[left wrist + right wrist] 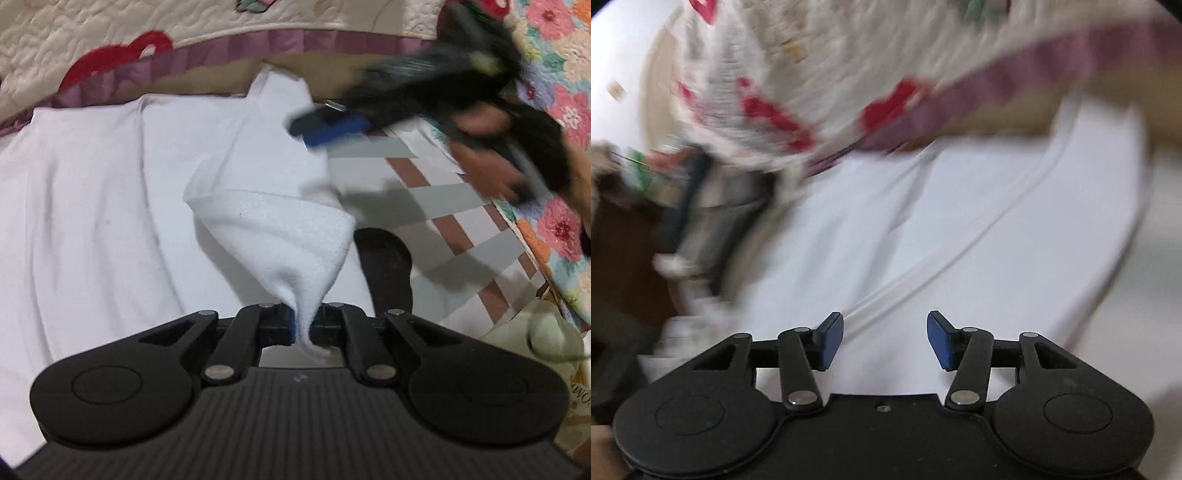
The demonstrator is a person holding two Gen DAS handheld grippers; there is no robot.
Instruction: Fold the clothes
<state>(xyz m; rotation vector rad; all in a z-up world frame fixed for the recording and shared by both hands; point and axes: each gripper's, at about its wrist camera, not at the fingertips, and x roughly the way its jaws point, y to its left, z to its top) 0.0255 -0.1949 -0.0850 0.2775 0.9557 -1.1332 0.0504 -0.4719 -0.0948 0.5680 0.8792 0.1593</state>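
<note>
A white garment [92, 206] lies spread over the surface. My left gripper [303, 325] is shut on a bunched fold of the white garment, which rises from the jaws as a twisted cone. In the left wrist view my right gripper [332, 129] hovers blurred over the garment's far right part, held by a hand [487, 162]. The right wrist view shows my right gripper [884, 341] open, blue pads [831, 341] wide apart with nothing between them, above the white garment [979, 221].
A quilted cover [110, 33] with red shapes and a purple border lies beyond the garment. A checked cloth [436, 206] and a floral quilt [561, 110] lie to the right. A dark object [388, 266] sits by the garment's right edge. Blurred clutter [683, 206] stands at the left.
</note>
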